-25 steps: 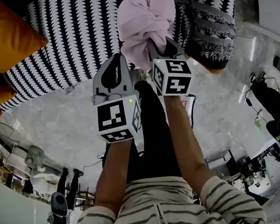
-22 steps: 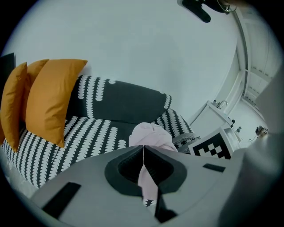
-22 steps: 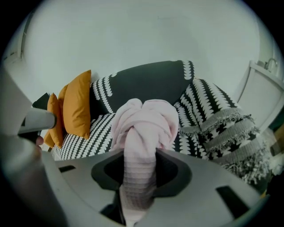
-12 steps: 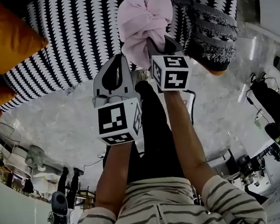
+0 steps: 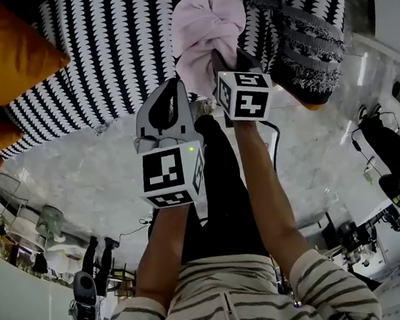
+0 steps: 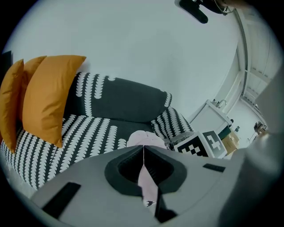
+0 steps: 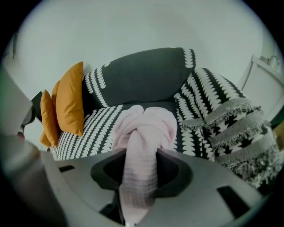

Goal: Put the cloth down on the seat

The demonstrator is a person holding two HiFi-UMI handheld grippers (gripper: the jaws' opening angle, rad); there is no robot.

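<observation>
left tool (image 6: 143, 148): jaws together | right tool (image 7: 138, 154): easing open, cloth (image 7: 144, 120) between

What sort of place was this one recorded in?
Probably a living-room set inside a workspace: a black-and-white patterned sofa with orange cushions stands on a polished stone floor, with cables and equipment at the floor's edge.

Sofa seat (image 7: 95, 126): black-and-white scallop pattern, dark backrest (image 7: 142, 75) along the rear edge. Two orange cushions (image 7: 66, 102) stand upright at the left end. A fringed patterned cushion (image 7: 230, 124) lies at the right end
</observation>
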